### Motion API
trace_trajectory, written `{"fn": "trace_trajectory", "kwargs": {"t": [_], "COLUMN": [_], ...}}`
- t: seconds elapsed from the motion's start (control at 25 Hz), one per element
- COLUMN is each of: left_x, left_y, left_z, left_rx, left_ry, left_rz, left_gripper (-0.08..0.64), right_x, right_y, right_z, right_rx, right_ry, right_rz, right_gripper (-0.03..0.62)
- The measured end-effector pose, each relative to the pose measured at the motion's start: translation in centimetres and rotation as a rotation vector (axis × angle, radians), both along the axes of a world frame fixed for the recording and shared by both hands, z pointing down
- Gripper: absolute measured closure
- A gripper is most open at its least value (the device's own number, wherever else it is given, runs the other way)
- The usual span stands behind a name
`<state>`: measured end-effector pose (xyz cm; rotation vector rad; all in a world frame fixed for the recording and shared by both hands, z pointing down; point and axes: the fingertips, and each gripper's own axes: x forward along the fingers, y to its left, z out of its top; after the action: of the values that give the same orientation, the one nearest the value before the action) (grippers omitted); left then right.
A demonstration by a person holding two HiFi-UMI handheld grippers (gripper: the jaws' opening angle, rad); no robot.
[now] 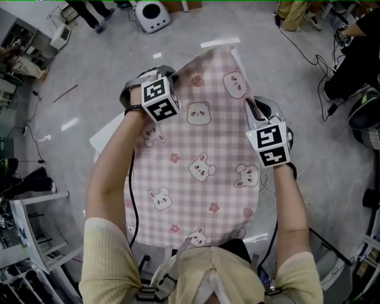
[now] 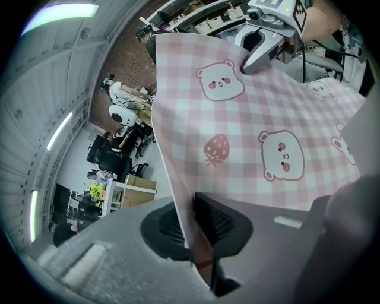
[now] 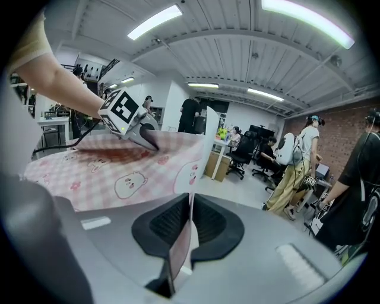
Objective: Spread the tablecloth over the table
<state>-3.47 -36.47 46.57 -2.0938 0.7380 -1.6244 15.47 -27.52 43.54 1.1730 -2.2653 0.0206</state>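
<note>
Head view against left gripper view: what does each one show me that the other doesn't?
Head view only: a white table corner under the pink checked bear-print fabric tablecloth, and the person's left forearm. Left gripper view only: the left hand-held gripper shut on the cloth's edge, and ceiling strip lights. Both: the tablecloth itself and the right hand-held gripper gripping its other side.

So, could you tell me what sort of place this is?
Probably an open-plan lab or office: strip lights on the ceiling, office chairs, and people standing about on a grey floor.
</note>
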Motion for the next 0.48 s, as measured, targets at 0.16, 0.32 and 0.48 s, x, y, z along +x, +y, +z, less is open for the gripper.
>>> {"fn": "trace_trajectory", "kwargs": {"t": [0.16,0.32,0.48], "left_x": [0.1,0.1,0.0], "left_y": [-0.6,-0.7,-0.5], "left_z": [1.6,2.2,3.2], "left_rx": [0.005,0.043,0.032], "left_ry": [-0.009,-0.032,-0.031], "left_rz": [-0.018,-0.016,-0.034], "left_gripper": [0.532,0.518,0.517], "right_x": [0.1,0.2,0.3], "right_y": [-0.6,-0.7,-0.7], "right_z": [1.7,2.5,3.8], "right_rx": [-0.008,-0.005,-0.014], "right_ry": [0.008,0.020,0.038], "right_rz": [0.013,0.044,0.064], "right_gripper": [0.569,0.569,0.566]}}
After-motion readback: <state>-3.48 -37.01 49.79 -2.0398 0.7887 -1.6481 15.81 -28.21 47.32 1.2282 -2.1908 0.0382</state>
